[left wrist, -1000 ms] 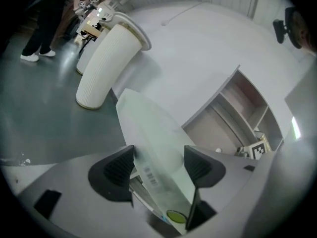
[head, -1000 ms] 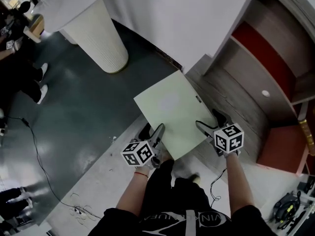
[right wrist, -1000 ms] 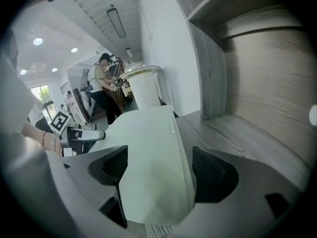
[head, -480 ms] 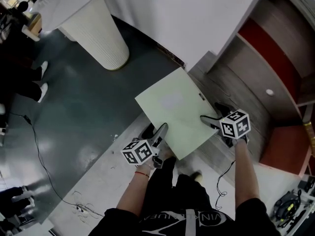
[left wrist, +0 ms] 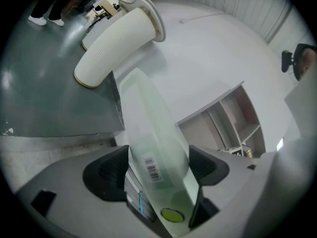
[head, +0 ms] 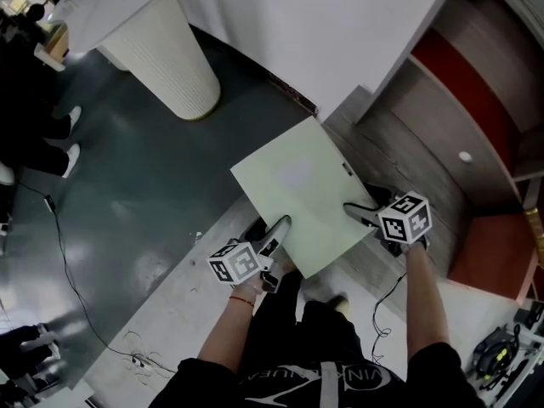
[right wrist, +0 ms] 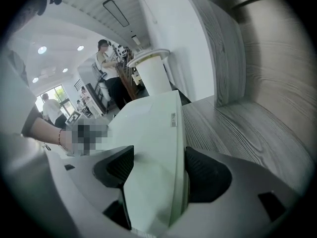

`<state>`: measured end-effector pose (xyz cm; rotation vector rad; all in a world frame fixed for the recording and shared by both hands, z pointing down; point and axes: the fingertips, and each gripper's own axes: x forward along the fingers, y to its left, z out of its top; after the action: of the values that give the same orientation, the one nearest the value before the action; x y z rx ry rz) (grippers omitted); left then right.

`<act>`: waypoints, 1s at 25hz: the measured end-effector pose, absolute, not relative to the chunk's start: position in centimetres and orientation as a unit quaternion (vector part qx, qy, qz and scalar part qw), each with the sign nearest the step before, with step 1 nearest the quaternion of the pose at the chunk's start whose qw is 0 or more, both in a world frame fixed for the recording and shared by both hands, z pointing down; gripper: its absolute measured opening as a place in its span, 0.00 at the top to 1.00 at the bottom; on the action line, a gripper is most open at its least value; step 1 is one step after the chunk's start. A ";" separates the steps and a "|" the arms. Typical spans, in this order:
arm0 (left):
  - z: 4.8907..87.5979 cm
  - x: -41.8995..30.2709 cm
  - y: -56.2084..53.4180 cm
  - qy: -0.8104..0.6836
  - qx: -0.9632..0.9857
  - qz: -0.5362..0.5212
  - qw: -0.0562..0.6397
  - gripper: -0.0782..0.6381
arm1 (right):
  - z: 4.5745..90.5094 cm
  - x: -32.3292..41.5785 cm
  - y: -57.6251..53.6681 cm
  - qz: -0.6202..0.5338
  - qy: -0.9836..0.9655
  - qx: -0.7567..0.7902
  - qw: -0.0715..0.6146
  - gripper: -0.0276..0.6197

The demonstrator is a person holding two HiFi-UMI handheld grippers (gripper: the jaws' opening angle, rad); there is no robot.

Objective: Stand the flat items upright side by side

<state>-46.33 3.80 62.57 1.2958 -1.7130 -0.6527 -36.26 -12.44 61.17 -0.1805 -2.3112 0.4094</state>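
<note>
Down by our feet, at the front edge of the wood-grain shelf (head: 399, 155), the pale green flat item (head: 293, 198) lies broad face up and slightly tilted, not yet upright. Its right edge runs along the shelf board and its far corner points toward the white wall. We have the left gripper (head: 276, 228) at the item's near left edge. Its fingers are opening, with the item between them and filling most of the gap, and a barcode label (left wrist: 152, 168) faces that gripper's camera. We have the right gripper (head: 361, 213) at the near right corner. Its fingers are closing, and both pads lie against the item. One pad is on the broad face and the other on the narrow side that faces the shelf. Well beyond the item, a white ribbed pedestal (head: 170, 58) stands on the dark floor (head: 127, 185).
</note>
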 end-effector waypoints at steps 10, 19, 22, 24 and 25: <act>63.0 -44.3 4.8 -0.640 0.557 -0.286 0.446 0.35 | 61.2 -35.0 -10.3 0.149 -0.910 -0.087 0.377 0.45; 63.6 -43.0 5.8 -0.617 0.557 -0.300 0.467 0.34 | 61.4 -34.1 -8.5 0.147 -0.910 -0.091 0.377 0.45; 63.4 -42.6 6.2 -0.616 0.560 -0.294 0.470 0.34 | 61.4 -33.6 -8.0 0.155 -0.910 -0.086 0.375 0.45; 63.1 -42.2 6.4 -0.614 0.563 -0.292 0.470 0.35 | 61.2 -33.1 -7.7 0.159 -0.911 -0.081 0.371 0.45; 62.9 -42.0 6.4 -0.612 0.566 -0.290 0.470 0.35 | 61.2 -32.8 -7.6 0.162 -0.912 -0.078 0.368 0.45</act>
<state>-42.03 6.45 62.93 1.3864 -1.5000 -0.7107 -32.79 -7.64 61.20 -0.2008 -2.3420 0.4157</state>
